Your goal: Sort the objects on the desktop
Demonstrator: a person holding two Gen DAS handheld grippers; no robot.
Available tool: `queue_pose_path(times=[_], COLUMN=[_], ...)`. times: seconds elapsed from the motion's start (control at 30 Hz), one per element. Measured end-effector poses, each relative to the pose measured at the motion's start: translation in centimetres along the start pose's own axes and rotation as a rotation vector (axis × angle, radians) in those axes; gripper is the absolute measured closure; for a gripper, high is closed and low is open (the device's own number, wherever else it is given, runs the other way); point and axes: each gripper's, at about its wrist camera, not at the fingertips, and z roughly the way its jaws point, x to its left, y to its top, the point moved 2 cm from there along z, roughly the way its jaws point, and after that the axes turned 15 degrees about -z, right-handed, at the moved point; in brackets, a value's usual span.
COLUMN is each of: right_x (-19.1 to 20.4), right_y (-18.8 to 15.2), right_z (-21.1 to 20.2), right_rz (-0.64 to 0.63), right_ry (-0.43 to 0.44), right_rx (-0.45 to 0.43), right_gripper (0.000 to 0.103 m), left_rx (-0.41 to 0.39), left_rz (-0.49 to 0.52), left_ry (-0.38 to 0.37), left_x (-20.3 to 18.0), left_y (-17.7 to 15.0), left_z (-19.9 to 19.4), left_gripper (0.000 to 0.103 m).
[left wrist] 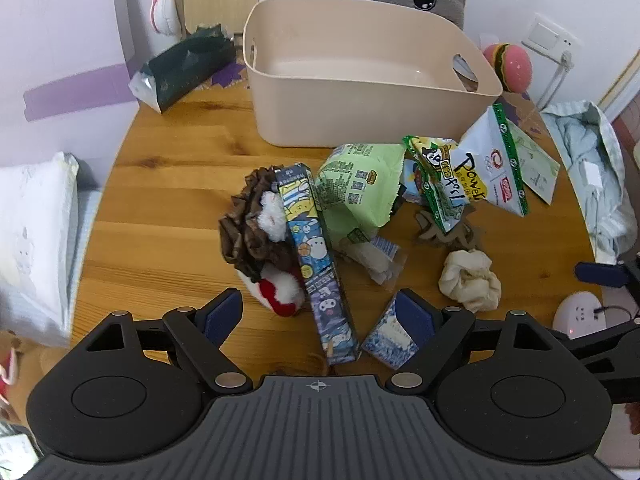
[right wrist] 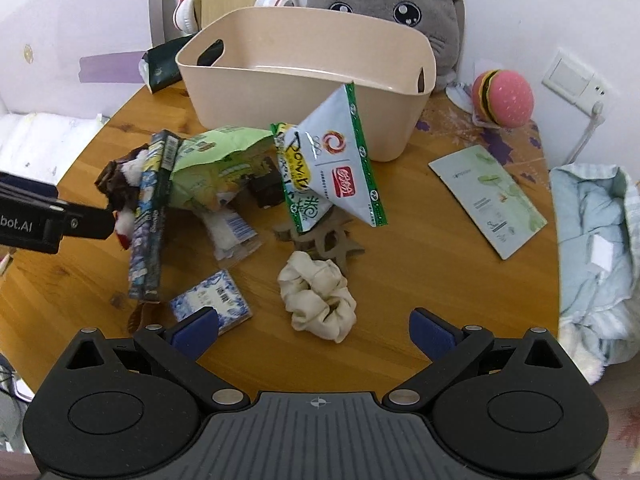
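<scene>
Clutter crowds the middle of the round wooden bench (right wrist: 420, 240): one long printed carton (left wrist: 316, 256) leaning on a brown frilly plush (left wrist: 256, 224), one crumpled green bag (left wrist: 356, 188), one glossy white "Power" packet (right wrist: 336, 168), one small blue-patterned box (right wrist: 212, 300) and one cream fabric scrunchie (right wrist: 320, 300). One smooth beige plastic bin (left wrist: 360, 76) stands behind them near the far edge, fronting a grey plush cat (right wrist: 392, 8). Left tongs (left wrist: 320, 316) hang spread over the carton's near end, and right tongs (right wrist: 314, 330) hang spread just before the scrunchie, neither pinching anything.

both wrist views look down across the table (left wrist: 168, 168) – sharing bin (right wrist: 304, 92), clutter
</scene>
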Motion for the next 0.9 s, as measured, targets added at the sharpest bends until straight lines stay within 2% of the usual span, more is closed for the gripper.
queue_pose_path(times=[0.27, 0.5, 0.67, 0.9], right_x=[-1.1, -1.1, -1.0, -1.4], right_y=[-0.6, -0.9, -0.8, -1.0], right_z=[3.3, 5.5, 6.8, 8.4], right_rz=[-0.073, -0.120, -0.138, -0.128], right_ry=[0.030, 0.063, 0.073, 0.078], right_rx=[-0.021, -0.026, -0.027, -0.004], right_gripper=[0.005, 0.007, 0.011, 0.017], left_rx=[0.000, -0.007, 0.002, -0.009], left_rz=[-0.055, -0.054, -0.068, -0.072], left_ry=[-0.001, -0.003, -0.012, -0.008], left_x=[-0.5, -0.7, -0.6, -0.9], left_y=[-0.4, -0.8, -0.9, -0.8], left_z=[2.9, 4.6, 5.8, 7.1], left_gripper=[0.018, 0.019, 0.028, 0.036])
